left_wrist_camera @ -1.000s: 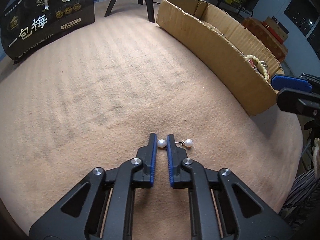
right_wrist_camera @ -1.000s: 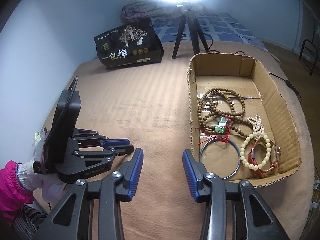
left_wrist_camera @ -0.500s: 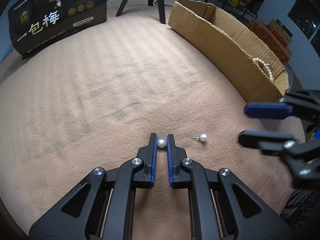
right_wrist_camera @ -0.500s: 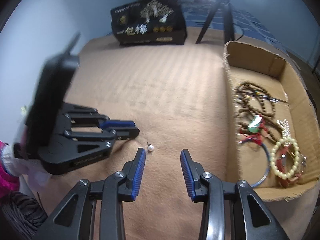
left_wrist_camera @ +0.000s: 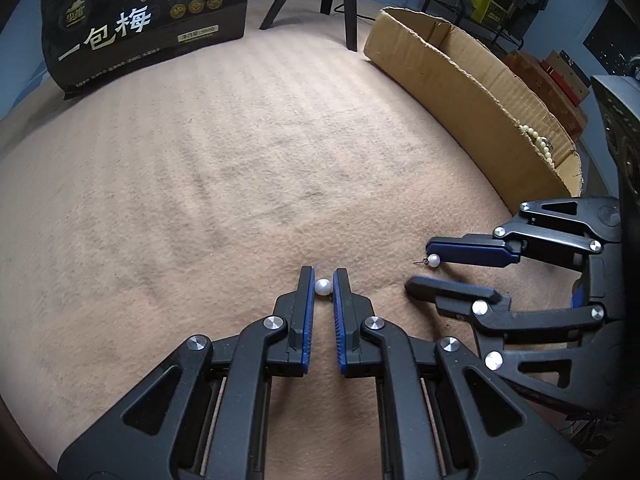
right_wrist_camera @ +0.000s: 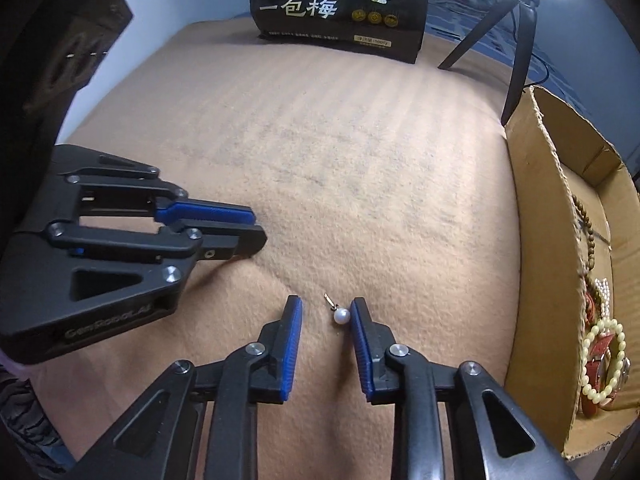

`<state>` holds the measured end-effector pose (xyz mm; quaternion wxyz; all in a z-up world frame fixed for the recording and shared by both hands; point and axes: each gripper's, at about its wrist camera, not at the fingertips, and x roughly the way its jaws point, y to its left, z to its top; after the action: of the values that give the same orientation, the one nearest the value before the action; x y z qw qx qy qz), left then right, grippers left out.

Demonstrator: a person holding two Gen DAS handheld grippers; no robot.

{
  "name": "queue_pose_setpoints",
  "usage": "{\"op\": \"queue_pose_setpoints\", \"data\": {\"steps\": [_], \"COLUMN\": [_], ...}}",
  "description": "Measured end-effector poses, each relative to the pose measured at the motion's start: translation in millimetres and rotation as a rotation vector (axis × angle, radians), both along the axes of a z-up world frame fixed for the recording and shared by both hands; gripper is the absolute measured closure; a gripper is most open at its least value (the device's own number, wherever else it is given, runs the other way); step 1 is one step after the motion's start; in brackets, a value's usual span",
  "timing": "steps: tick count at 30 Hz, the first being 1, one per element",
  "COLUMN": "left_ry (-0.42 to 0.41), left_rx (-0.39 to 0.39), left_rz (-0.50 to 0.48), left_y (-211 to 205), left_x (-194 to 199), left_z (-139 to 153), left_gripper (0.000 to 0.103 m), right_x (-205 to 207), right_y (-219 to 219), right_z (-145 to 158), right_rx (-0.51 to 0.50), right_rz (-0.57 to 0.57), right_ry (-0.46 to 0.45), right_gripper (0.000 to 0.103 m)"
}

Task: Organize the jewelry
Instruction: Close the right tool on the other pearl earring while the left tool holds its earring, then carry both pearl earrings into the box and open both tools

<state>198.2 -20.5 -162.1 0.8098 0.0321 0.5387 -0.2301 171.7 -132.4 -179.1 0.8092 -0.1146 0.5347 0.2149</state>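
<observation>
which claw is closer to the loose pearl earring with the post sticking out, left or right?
Right. The right claw is open around the pearl earring, which lies beside its right finger. The left claw sits off to the side, closed on the other pearl earring.

We see white pearl earrings (right_wrist_camera: 341, 315), a faintly striped tan blanket (left_wrist_camera: 240, 152), a brown cardboard box (left_wrist_camera: 472, 92), and blue gripper pads (right_wrist_camera: 291, 344).

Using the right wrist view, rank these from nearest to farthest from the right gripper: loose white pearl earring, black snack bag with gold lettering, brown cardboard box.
1. Loose white pearl earring: between the right gripper's fingers.
2. Brown cardboard box: to the right.
3. Black snack bag with gold lettering: far back.
</observation>
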Motion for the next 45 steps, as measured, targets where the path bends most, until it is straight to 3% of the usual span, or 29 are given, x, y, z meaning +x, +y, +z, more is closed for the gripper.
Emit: {"op": "queue_pose_setpoints", "data": {"steps": [5,15,23,37,45], "left_ry": [0.0,-0.018,-0.075,-0.209,-0.239], "left_rx": [-0.001,-0.001,-0.025,-0.104,-0.142], "left_rz": [0.005,0.028,0.038,-0.001,-0.036], "left_y": [3.7,5.6,1.1,-54.8,-97.1], "left_x": [-1.5,-1.7,-1.1,3.0,3.6], "left_z": [-0.4,4.1,27.4,84.6,98.8], "left_gripper": [0.096,0.096,0.096,0.096,0.096], "right_x": [3.6,6.5,4.9,31.6,45.8], "right_y": [2.3,-7.8,-30.0,-111.1,-160.5], "right_z": [-2.3,11.5,53.2,117.4,126.1], "right_rx": [-0.019,0.012,0.085,0.133,0.146], "right_rz": [-0.012,-0.041,-0.09,-0.287,-0.402], "right_ry": [-0.009,-0.038,-0.129,-0.291,-0.319], "right_gripper": [0.095,0.096,0.096,0.096,0.096]}}
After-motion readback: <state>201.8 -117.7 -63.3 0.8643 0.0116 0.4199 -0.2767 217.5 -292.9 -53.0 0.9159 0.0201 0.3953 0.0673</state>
